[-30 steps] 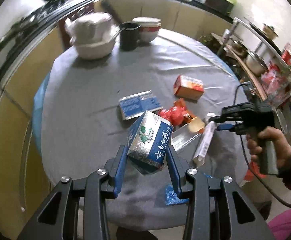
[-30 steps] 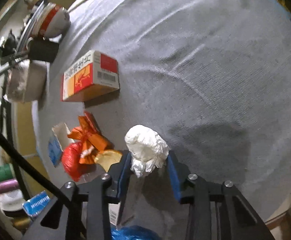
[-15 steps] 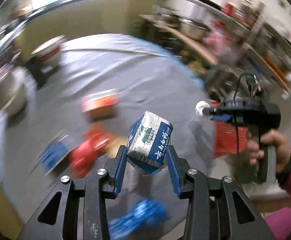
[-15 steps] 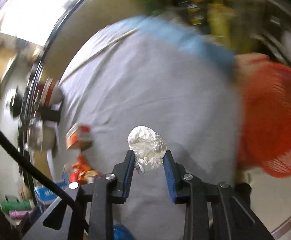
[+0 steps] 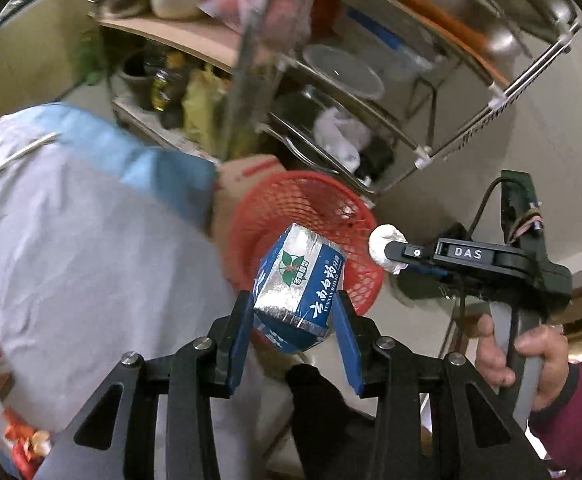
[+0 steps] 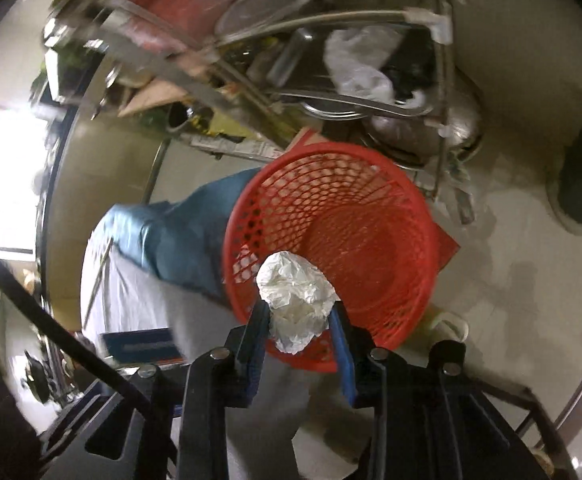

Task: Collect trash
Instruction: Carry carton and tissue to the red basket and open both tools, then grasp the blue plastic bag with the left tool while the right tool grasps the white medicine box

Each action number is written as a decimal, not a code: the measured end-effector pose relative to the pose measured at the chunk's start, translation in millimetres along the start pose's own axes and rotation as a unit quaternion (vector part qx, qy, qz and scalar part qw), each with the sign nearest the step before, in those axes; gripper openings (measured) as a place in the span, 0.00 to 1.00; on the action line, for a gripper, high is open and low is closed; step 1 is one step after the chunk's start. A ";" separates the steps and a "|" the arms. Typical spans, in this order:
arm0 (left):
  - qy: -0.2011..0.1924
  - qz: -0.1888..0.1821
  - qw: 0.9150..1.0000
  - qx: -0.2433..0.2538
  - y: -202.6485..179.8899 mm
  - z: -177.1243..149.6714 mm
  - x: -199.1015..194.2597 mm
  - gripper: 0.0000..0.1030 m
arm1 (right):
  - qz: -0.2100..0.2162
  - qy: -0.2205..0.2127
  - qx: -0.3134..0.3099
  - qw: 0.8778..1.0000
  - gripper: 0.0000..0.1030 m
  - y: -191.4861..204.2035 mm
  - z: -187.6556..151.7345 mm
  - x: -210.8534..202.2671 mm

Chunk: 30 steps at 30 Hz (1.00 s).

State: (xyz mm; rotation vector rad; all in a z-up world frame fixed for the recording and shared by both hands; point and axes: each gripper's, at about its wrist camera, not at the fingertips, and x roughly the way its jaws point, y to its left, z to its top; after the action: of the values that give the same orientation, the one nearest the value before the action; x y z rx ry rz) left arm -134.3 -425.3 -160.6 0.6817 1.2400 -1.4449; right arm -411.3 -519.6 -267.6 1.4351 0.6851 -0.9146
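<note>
Claw tips of the left claw [image 5: 293, 326] are pinched on a carton [image 5: 297, 284] and the right claw [image 6: 299, 326] on crumpled paper [image 6: 295, 298], both held over the red basket [image 6: 371, 216] for dropping.

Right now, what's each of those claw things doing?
Left gripper: closed on the blue-and-silver toothpaste box.
Right gripper: closed on the crumpled white tissue, over the red basket.

A blue-and-silver carton [image 5: 297, 286], tilted, sits mid-frame over the red mesh basket [image 5: 355, 216], while a crumpled white paper wad [image 6: 297, 300] hangs above its rim.
</note>
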 end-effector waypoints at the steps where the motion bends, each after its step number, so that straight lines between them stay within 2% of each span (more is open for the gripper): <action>1: 0.007 -0.003 1.000 -0.003 -0.9 3.2 6.9 0.41 | 0.002 0.001 0.007 1.000 0.33 -5.4 2.9 -1.4; 6: 0.027 -0.008 0.999 -0.025 -4.7 21.5 29.9 0.42 | 0.014 0.013 0.031 0.999 0.42 -11.7 12.9 0.7; 7: 0.029 -0.011 0.999 -0.027 -4.8 25.7 33.0 0.42 | 0.017 0.013 0.034 0.999 0.56 -11.8 14.4 -0.1; 8: 0.028 -0.010 0.999 -0.028 -4.6 27.2 32.8 0.42 | 0.022 0.007 0.036 0.999 0.61 -12.0 15.2 -2.2; 11: 0.018 -0.002 0.999 -0.033 6.9 23.5 19.2 0.42 | 0.015 -0.002 0.030 0.999 0.61 -5.5 16.7 -1.8; 14: -0.002 0.008 0.998 -0.057 34.6 11.3 -7.3 0.43 | 0.011 0.001 0.010 1.000 0.61 9.8 15.4 3.0; 18: -0.036 0.059 0.991 -0.111 95.8 -24.6 -64.5 0.43 | 0.015 0.023 -0.042 0.999 0.61 52.4 4.2 15.5; 21: -0.070 0.125 0.975 -0.172 155.8 -77.1 -123.3 0.43 | 0.033 0.058 -0.102 0.992 0.61 102.6 -14.8 29.8; 24: -0.089 0.205 0.945 -0.240 209.9 -147.4 -178.5 0.45 | 0.054 0.103 -0.181 0.977 0.61 162.8 -48.4 45.9; 25: -0.089 0.234 0.931 -0.266 225.7 -178.9 -196.6 0.45 | 0.064 0.127 -0.210 0.967 0.61 186.4 -65.8 53.8; 27: -0.084 0.268 0.911 -0.301 240.9 -228.1 -219.2 0.45 | 0.073 0.163 -0.250 0.952 0.61 216.5 -94.4 66.9; 29: -0.079 0.274 0.898 -0.335 244.7 -272.7 -233.0 0.46 | 0.077 0.206 -0.296 0.930 0.61 248.8 -131.1 83.2; 30: -0.077 0.270 0.895 -0.347 242.7 -289.3 -235.2 0.46 | 0.077 0.227 -0.315 0.918 0.61 261.4 -148.3 91.4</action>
State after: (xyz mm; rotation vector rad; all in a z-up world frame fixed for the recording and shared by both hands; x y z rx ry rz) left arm 98.5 -49.0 -114.4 0.3571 1.2057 -0.5198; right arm -123.1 -405.3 -217.3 1.0884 1.0787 -0.1819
